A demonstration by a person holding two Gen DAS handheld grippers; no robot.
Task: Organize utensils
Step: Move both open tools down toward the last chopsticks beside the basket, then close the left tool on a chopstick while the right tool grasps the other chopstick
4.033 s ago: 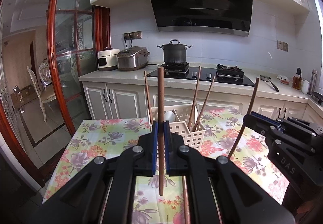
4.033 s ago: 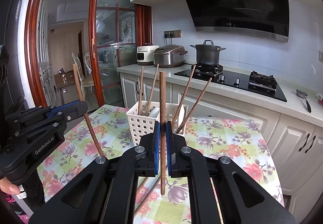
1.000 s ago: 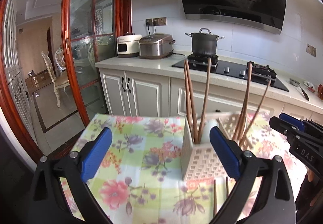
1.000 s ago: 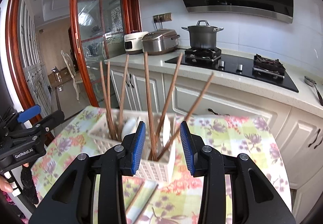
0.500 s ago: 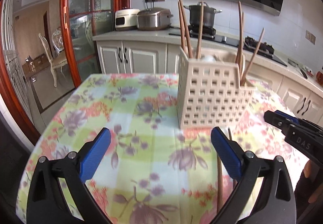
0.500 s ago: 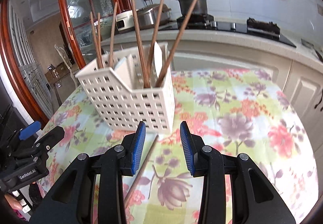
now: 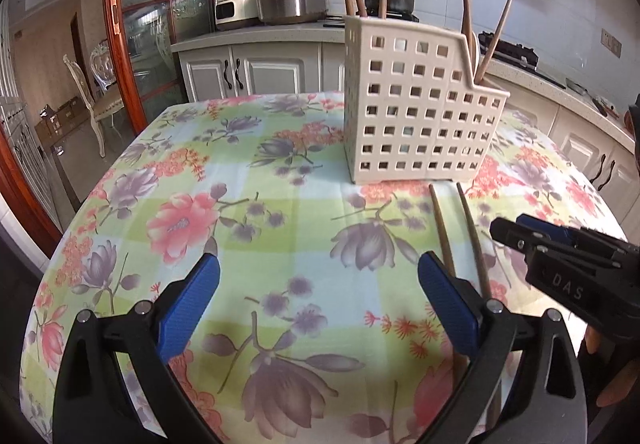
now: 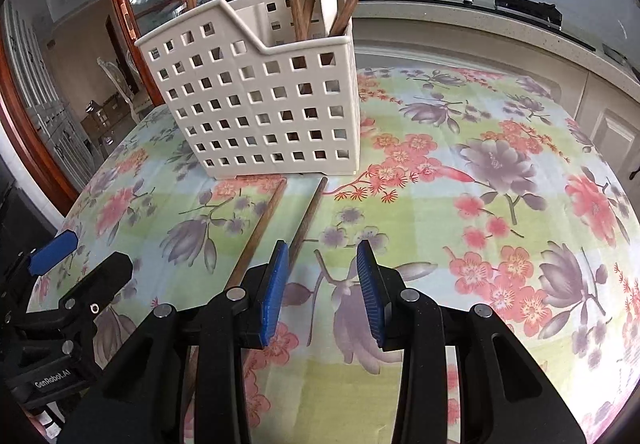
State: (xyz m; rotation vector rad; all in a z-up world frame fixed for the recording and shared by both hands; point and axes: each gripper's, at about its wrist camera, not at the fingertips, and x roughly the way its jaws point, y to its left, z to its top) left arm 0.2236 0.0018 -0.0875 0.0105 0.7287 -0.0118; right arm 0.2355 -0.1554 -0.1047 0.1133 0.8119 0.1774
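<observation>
the caddy (image 8: 256,99) looks like matt cream plastic pierced with square holes; the chopsticks (image 8: 260,228) look like smooth brown wood; the flowered cloth (image 8: 480,203) looks slightly glossy.

Left wrist view: low and close over the table (image 7: 248,179), looking forward and down between its own fingers (image 7: 188,304), the white utensil basket (image 7: 416,107) ahead to the right. Right wrist view: equally low, angled down, same basket (image 8: 256,99) ahead to the left. Shared by both: basket, two chopsticks (image 7: 472,236) (image 8: 280,219) lying before it, and each other's gripper at the frame edge.
</observation>
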